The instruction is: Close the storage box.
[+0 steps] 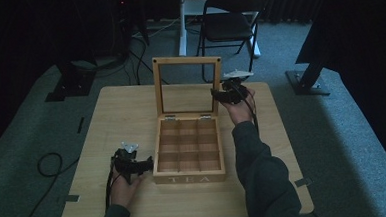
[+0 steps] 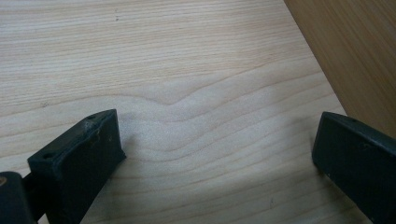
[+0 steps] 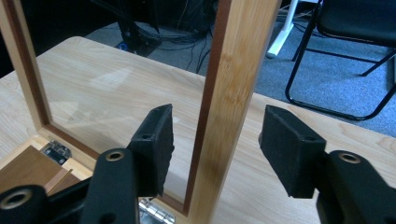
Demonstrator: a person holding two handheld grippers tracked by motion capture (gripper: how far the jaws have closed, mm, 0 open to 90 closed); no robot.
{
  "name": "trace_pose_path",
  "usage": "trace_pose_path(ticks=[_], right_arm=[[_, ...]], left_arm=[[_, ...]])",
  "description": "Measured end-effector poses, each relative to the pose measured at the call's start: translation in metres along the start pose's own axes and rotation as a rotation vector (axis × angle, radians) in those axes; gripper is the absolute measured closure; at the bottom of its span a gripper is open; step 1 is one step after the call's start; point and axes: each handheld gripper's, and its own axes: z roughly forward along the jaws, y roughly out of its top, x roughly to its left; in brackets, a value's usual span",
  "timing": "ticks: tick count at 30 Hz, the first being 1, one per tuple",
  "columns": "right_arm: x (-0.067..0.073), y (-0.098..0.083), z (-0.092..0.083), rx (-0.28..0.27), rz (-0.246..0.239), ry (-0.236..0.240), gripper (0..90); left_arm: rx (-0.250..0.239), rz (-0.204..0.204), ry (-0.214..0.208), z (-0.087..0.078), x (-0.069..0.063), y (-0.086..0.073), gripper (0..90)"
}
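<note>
Wood: a pale wooden tea box [image 1: 189, 161] sits near the middle of the light worktop [image 1: 116, 112], "TEA" lettered on its front wall, its inside split into small compartments.
Lid: the box's glazed lid [image 1: 187, 86] stands upright on hinges at the back, a wooden frame around a clear pane.
Right tongs and lid: the right tongs [image 1: 224, 93] are up at the lid's right-hand upright; in the right gripper view that wooden upright [image 3: 233, 107] runs between the two black jaws.
Right tongs, state: jaws apart, one on the pane side and one on the outer side, with a gap showing on each side of the wood, so not clamped on it.
Right hand: the right hand [image 1: 239, 107] reaches forward past the box's right side, forearm in a dark sleeve [image 1: 261, 175] stretched along that side.
Left tongs and box: the left tongs [image 1: 143, 165] lie low at the worktop, just beside the box's left wall near its front corner.
Left tongs, state: jaws spread wide over bare wood grain, nothing between them; the box wall [image 2: 355, 56] shows at the upper right of the left gripper view.
Left hand: the left hand [image 1: 122, 187] rests close to the worktop's near edge.
Beyond: a dark folding chair [image 1: 229, 21] stands on the grey carpet behind the worktop.
</note>
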Motion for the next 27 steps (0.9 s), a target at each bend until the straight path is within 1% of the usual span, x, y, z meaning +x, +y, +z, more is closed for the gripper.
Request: trace_pose_path(ticks=[2,4,6,7,10,13,16,18,22,24,26,27], right_arm=[[-0.002,0.002,0.003,0.008,0.005,0.001,41.1],[-0.005,0.005,0.005,0.008,0.013,0.016,39.7],[-0.006,0.008,0.007,-0.004,0.029,0.056,37.9],[-0.006,0.010,0.008,-0.001,0.032,0.070,36.6],[-0.004,0.015,0.012,0.009,0.008,0.066,35.1],[-0.002,0.020,0.014,-0.001,0.001,0.069,34.8],[-0.002,0.025,0.017,0.008,-0.001,0.070,34.6],[-0.003,0.027,0.017,-0.003,0.012,0.087,34.1],[-0.004,0.028,0.019,-0.005,0.025,0.098,35.2],[-0.005,0.028,0.018,-0.010,0.041,0.108,36.0],[-0.005,0.027,0.016,-0.013,0.043,0.108,37.3],[-0.004,0.027,0.015,-0.015,0.036,0.107,38.8]], left_arm=[[0.000,0.000,0.000,0.000,0.000,0.000,1.6],[0.000,0.000,0.000,0.000,0.000,0.000,1.6],[0.001,0.001,0.000,0.000,0.000,0.000,1.6],[0.000,0.001,0.000,0.000,0.000,0.000,1.6],[-0.001,-0.001,0.000,0.000,0.000,0.000,1.6],[-0.001,-0.001,0.000,0.000,0.000,0.000,1.6],[-0.001,-0.001,0.000,0.000,0.000,0.000,1.6],[-0.001,-0.002,0.000,0.000,0.000,0.000,1.6],[0.000,-0.001,0.000,0.000,0.000,0.000,1.6],[0.000,-0.001,0.000,0.000,0.000,0.000,1.6],[0.000,-0.002,-0.001,0.000,0.000,0.000,1.6],[-0.001,-0.002,-0.001,0.000,0.000,0.000,1.6]])
